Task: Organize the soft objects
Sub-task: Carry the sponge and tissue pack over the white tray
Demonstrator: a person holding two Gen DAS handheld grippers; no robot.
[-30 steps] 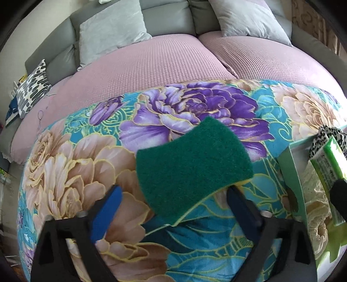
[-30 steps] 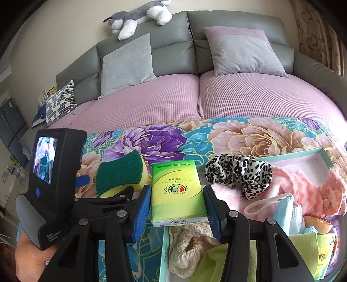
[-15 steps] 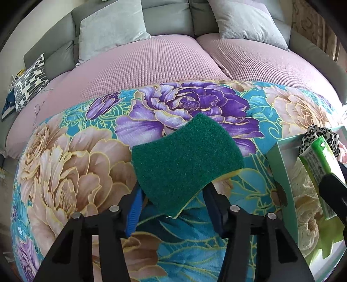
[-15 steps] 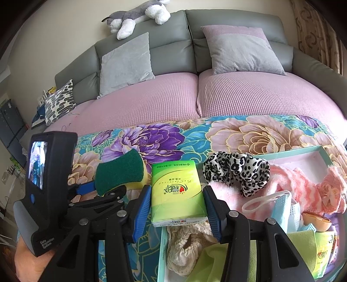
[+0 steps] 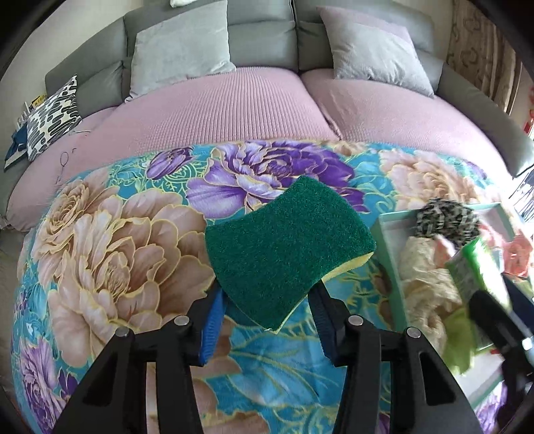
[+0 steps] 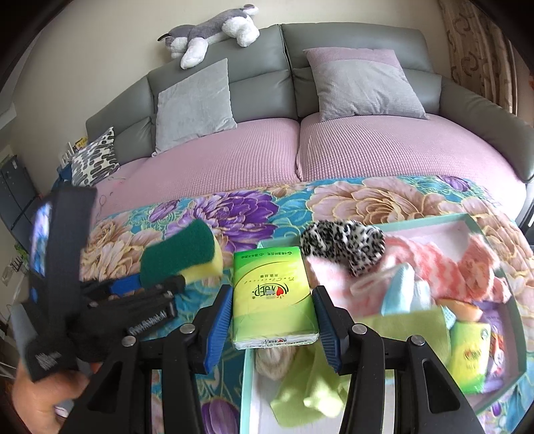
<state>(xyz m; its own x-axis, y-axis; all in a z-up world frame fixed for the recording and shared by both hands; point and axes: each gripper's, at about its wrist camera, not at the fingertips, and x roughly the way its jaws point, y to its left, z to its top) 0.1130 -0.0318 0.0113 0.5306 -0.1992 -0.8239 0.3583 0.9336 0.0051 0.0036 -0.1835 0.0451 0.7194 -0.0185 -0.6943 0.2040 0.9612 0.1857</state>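
A green and yellow sponge [image 5: 287,247] hangs tilted just above the floral blanket [image 5: 116,250]. My left gripper [image 5: 267,297] has its blue pads pressed on the sponge's near end, and its jaws are closing. The right wrist view shows the same sponge [image 6: 180,257] at the left, in my left gripper [image 6: 160,283]. My right gripper [image 6: 273,300] is shut on a green tissue pack [image 6: 272,287], held over the left rim of the teal box [image 6: 434,220]. The left wrist view catches that tissue pack [image 5: 474,267], blurred, at the far right.
The box holds a leopard scrunchie [image 6: 343,238], a pink towel [image 6: 434,267], a lime cloth [image 6: 310,384], a face mask and another tissue pack [image 6: 467,354]. Behind the blanket is a pink and grey sofa with cushions [image 6: 193,106] and a plush dog [image 6: 213,30].
The left jaws closed in on the sponge and lifted it off the blanket, carrying it towards the box. The right gripper rose a little with the tissue pack still in it.
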